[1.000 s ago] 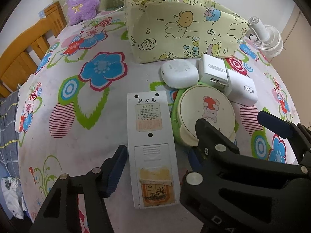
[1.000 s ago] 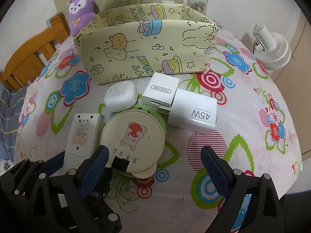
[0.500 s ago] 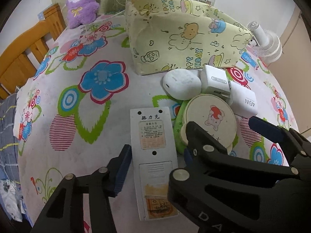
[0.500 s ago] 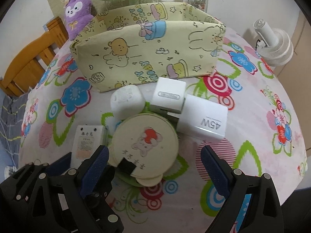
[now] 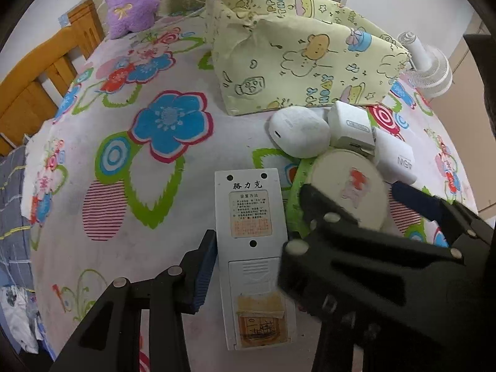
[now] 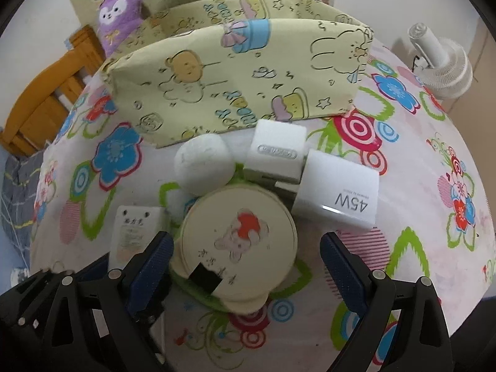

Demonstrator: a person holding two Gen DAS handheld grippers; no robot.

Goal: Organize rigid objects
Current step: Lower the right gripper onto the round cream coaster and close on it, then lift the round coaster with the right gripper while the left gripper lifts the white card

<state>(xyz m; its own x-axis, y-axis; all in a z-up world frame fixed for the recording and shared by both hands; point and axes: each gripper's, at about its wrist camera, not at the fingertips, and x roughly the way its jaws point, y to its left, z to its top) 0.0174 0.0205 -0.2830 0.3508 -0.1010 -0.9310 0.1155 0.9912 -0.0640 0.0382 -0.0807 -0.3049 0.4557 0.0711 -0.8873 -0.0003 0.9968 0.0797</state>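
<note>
Closing on the white remote control (image 5: 252, 257), back side up w/ taped battery cover, lying flat on the floral tablecloth (image 5: 130, 142) at approx 6 o'clock in left wrist view. Left gripper (image 5: 248, 263) straddling its long sides: left blue pad touching the left edge; right finger mostly hidden behind black frame, so contact on that side can't be confirmed. Jaws have just been narrowing, remote between them, now tight against it on the visible side, prob. gripping. Steep downward approach across the narrow width makes sense: easiest pinch on a flat slab.

At 1–2 o'clock from remote, touching or nearly: round cream compact w/ cartoon figure (image 6: 238, 241) on green base. Right gripper (image 6: 245, 257) hovering over it, jaws spread wide, nothing clamped, pads well clear either side. Likely pre-positioned for next pick.

Further out at 12–1 o'clock: white oval earbud case (image 5: 299, 131), small white charger cube (image 5: 350, 130), 45W charger (image 6: 338, 195), all clustered. Beyond, yellow cartoon fabric storage bin (image 6: 235, 77), likely drop target, open top facing up.

Vs. a sec ago: left pads stood clear of remote both sides, now against it. Right jaws unchanged in width; compact sits more central between them.
</note>
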